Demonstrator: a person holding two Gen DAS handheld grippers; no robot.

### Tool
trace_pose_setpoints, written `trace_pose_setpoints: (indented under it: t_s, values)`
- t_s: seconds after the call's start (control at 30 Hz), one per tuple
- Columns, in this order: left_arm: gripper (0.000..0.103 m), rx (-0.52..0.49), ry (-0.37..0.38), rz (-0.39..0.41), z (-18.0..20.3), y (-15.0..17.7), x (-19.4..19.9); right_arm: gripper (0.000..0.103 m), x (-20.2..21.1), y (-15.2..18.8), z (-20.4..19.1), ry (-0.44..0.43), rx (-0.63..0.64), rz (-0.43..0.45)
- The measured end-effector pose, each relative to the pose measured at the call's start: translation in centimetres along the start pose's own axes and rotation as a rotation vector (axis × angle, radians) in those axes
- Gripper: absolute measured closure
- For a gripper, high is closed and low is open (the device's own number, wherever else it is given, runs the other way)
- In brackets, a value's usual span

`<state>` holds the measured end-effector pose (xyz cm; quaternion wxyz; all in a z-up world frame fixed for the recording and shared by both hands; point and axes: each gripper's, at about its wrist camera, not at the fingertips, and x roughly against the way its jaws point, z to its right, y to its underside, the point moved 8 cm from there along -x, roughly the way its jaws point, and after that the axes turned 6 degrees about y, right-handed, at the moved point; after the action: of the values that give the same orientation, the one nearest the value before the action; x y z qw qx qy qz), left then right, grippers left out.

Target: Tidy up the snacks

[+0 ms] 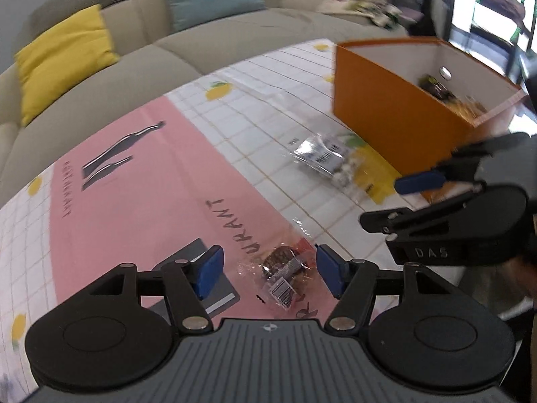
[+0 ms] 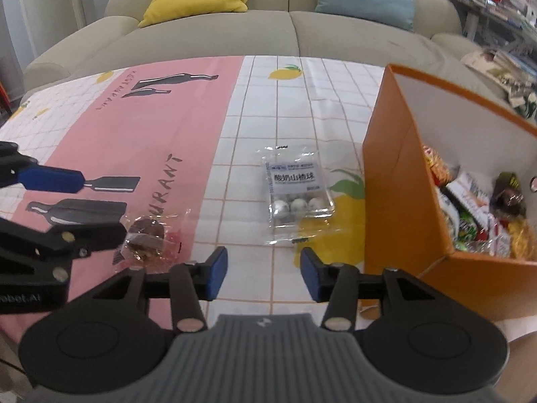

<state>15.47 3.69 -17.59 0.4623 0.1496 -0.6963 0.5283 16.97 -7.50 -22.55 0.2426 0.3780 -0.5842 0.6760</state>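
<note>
On the counter, two snacks left to put away: a clear pack with a brown cookie lying right between the spread blue pads of the left claw, and a clear pack of white balls just ahead of the right claw, also wide apart and holding nothing. Next, most likely: squeeze softly on each crinkly pack, lift, drop into the orange box, already full of snacks. Readable: "URANT" on the pink cloth, "DAS" on the right claw
</note>
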Motion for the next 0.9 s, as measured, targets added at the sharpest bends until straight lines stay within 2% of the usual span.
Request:
trace_pose_setpoints:
  t_s: [0.03,0.1,0.43,0.53,0.57,0.73,0.9]
  values:
    - [0.028,-0.029,0.014,-0.016,0.1,0.0,-0.3,0.049,-0.1,0.0,0.0,-0.004,-0.001,-0.002]
    - [0.028,-0.069,0.032,-0.04,0.0,0.0,-1.1,0.038,-0.5,0.1,-0.2,-0.01,0.0,-0.01]
    - [0.027,-0.243,0.188,-0.151,0.7,0.2,-4.2,0.035,-2.3,-1.2,-0.1,0.011,-0.004,0.005]
    - [0.028,-0.297,0.204,-0.205,0.7,0.7,-5.4,0.035,-2.9,-1.5,-0.3,0.045,0.028,0.014]
    - [0.031,-0.301,0.21,-0.217,0.7,0.8,-5.7,0.035,-3.1,-1.6,-0.3,0.059,0.037,0.017]
    - [0.041,-0.226,0.24,-0.236,0.2,0.6,-6.6,0.028,-4.3,-2.7,-0.4,0.094,0.036,0.039]
    - [0.046,-0.063,0.149,-0.229,-1.3,-0.1,-7.1,0.028,-5.8,-4.0,-0.3,0.168,0.047,0.069]
